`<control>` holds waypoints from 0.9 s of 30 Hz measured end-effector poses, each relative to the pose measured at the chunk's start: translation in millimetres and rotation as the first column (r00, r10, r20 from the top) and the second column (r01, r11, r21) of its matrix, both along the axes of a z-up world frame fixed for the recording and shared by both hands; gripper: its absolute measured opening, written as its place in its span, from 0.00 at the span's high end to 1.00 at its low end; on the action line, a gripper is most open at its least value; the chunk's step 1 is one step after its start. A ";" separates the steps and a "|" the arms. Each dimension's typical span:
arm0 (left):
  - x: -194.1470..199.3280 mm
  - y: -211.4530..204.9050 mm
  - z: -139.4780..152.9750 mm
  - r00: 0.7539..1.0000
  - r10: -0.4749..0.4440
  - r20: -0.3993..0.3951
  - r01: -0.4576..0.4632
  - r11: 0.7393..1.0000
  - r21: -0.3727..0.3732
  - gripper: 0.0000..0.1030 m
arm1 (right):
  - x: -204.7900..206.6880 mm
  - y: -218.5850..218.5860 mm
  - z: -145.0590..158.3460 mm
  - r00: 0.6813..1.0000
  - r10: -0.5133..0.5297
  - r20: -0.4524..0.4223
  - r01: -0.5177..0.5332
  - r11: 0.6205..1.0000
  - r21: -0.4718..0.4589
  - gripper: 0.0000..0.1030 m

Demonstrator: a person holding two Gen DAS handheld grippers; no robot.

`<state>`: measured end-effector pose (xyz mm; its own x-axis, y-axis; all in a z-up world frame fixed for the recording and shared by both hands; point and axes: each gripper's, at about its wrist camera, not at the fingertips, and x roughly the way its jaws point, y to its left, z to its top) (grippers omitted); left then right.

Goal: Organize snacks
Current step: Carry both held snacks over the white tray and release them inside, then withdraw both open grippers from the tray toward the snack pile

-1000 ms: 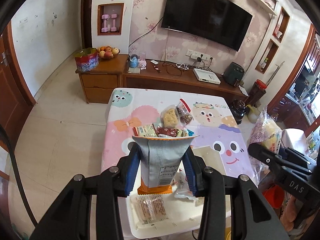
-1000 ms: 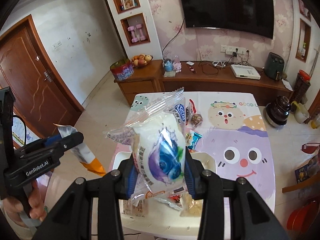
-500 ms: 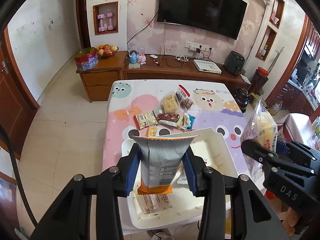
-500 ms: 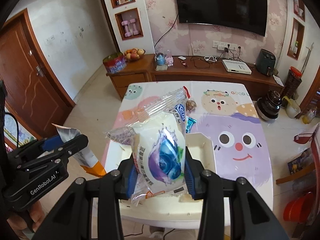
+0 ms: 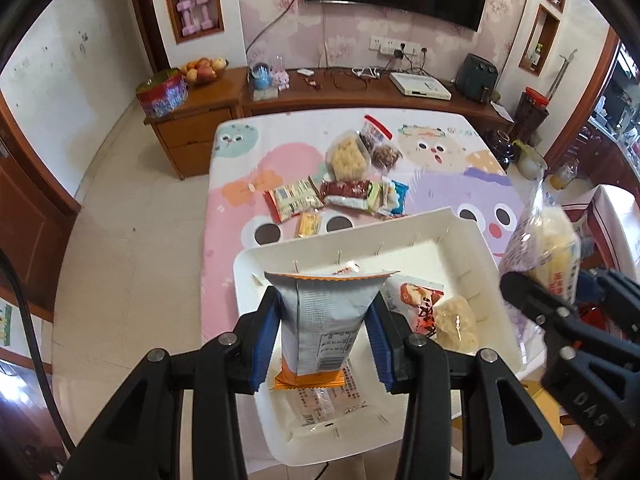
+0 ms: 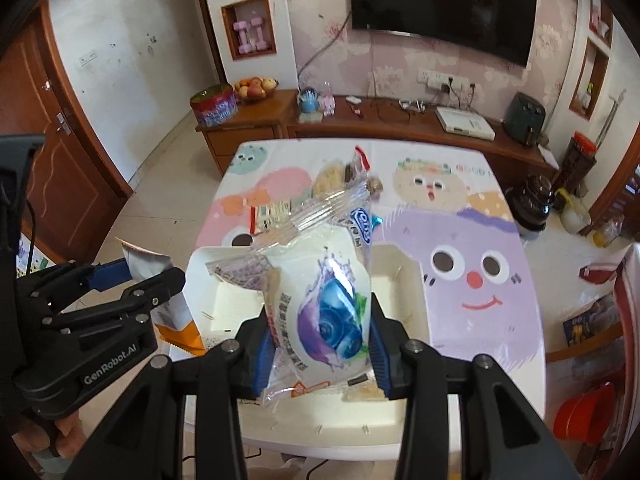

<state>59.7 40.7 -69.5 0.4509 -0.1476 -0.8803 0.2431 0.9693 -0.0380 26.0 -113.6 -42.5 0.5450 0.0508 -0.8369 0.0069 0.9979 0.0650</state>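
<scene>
Above the tray, the silver pouch stands upright.

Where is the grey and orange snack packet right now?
The grey and orange snack packet is clamped upright in the left gripper, hanging over the near left part of the white tray on the cartoon tablecloth.

The left claw grips a grey-and-orange snack pouch upright above the white tray. At three o'clock the right claw clamps a clear bread bag, somewhat blurred. Loose snack packets lie at twelve o'clock on the worktop.
</scene>
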 end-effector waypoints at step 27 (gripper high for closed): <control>2.1 7.6 -33.7 0.997 0.067 -0.045 -0.068 0.998 -0.017 0.18 | -37.5 0.1 -20.6 0.999 -0.033 0.033 0.034 0.998 -0.047 0.41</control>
